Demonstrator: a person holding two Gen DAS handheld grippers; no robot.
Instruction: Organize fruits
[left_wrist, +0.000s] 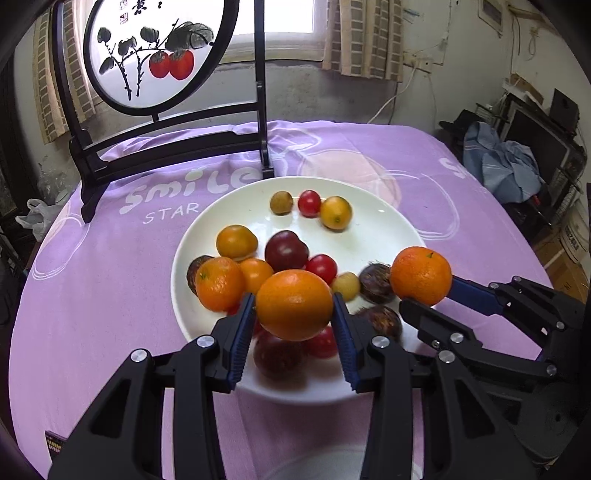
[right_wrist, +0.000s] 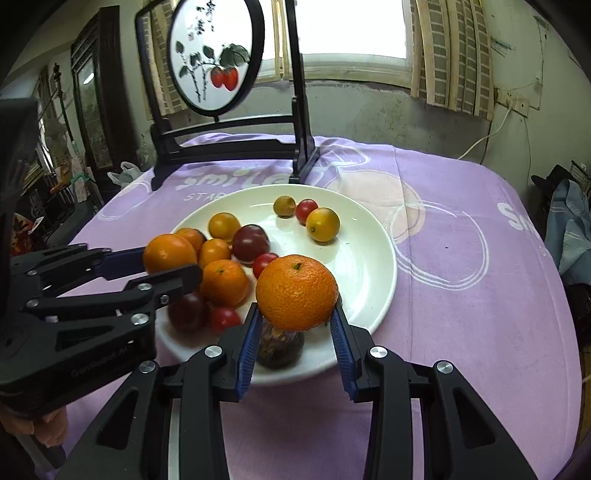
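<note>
Plainly, both tools were loaded: the left gripper (left_wrist: 294, 306) was clamped on a smooth orange (left_wrist: 294, 304), and the right gripper (right_wrist: 295, 317) was clamped on a stemmed mandarin (right_wrist: 297, 291). Each fruit sat above the near rim of the white plate (right_wrist: 373, 258), which lay on the purple cloth (right_wrist: 461, 295) with the rest of the fruit in it: more oranges, dark plums, red cherry tomatoes and small yellow ones.

The relation that mattered was side by side. In the left wrist view the right gripper (left_wrist: 424, 291) held its mandarin just to the right of the orange, near but apart; in the right wrist view the left gripper (right_wrist: 173, 264) came in from the left over the plate's crowded side. A pale curved edge showed beneath the left gripper, possibly a second dish, though the view was too cut off to tell. If so, the destination lay toward the person, and I judged the left hand nearer to it.
</note>
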